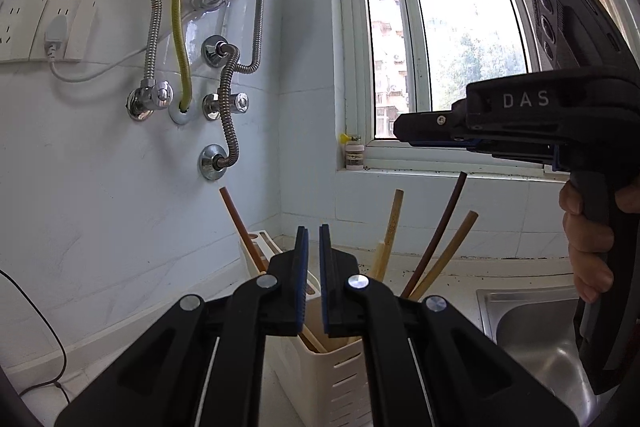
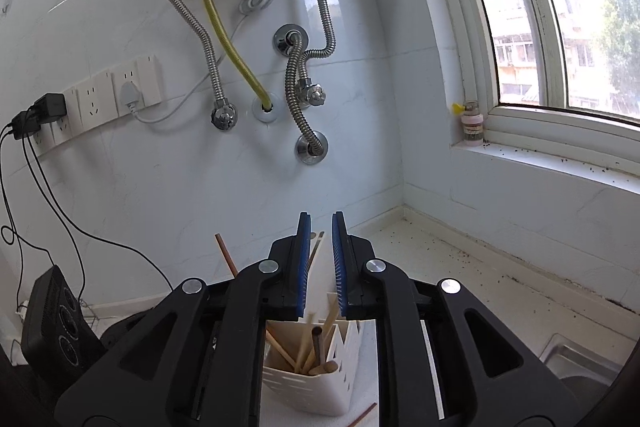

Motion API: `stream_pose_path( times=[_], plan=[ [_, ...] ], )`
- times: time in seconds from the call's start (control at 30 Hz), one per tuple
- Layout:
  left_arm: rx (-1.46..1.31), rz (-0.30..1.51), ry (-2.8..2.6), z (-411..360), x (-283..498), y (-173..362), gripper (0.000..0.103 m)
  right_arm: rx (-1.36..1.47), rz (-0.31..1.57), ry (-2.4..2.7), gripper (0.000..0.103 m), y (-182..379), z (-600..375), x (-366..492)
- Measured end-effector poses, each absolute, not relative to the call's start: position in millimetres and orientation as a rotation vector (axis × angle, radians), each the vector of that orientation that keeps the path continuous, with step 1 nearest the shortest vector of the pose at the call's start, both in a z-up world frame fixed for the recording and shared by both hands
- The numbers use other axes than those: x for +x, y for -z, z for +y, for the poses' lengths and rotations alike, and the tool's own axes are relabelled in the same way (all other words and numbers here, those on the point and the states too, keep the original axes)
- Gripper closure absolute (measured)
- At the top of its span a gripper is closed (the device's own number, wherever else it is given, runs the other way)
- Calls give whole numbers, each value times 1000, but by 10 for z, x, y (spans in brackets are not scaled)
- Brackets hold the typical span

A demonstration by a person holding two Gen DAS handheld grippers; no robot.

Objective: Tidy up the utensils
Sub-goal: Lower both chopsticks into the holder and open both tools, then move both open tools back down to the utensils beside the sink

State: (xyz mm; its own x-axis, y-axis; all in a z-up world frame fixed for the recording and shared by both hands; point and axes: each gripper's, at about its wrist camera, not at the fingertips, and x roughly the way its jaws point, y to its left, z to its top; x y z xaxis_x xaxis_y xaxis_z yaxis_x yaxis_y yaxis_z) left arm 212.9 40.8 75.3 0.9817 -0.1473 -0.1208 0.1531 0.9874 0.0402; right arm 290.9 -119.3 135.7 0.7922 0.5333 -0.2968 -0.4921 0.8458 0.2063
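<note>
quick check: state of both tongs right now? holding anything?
Left tongs: closed to a narrow gap, nothing between the pads, above the white utensil holder.
Right tongs: nearly closed, a small gap, empty.

The left gripper (image 1: 313,241) points almost level, its blue-padded fingers (image 1: 301,279) drawn nearly together with nothing between them. The right gripper (image 2: 321,227) tips slightly downward, its fingers (image 2: 304,263) parted by a narrow empty gap. In the left wrist view, a bare hand (image 1: 590,243) wraps the right gripper's handle.
</note>
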Motion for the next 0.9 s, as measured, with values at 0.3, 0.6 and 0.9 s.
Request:
stream_pose_path(
  times=[0.3, 0.6, 0.9],
  plan=[
    [91, 131, 191, 343, 1805, -914, 76, 136, 338, -545, 84, -1512, -1384, 2574],
    [202, 378, 290, 86, 1725, -477, 65, 159, 556, -421, 79, -1048, -1812, 2276],
    [305, 688, 400, -161, 2032, 213, 65, 366, 905, -343, 78, 57, -2242, 2269]
  ],
)
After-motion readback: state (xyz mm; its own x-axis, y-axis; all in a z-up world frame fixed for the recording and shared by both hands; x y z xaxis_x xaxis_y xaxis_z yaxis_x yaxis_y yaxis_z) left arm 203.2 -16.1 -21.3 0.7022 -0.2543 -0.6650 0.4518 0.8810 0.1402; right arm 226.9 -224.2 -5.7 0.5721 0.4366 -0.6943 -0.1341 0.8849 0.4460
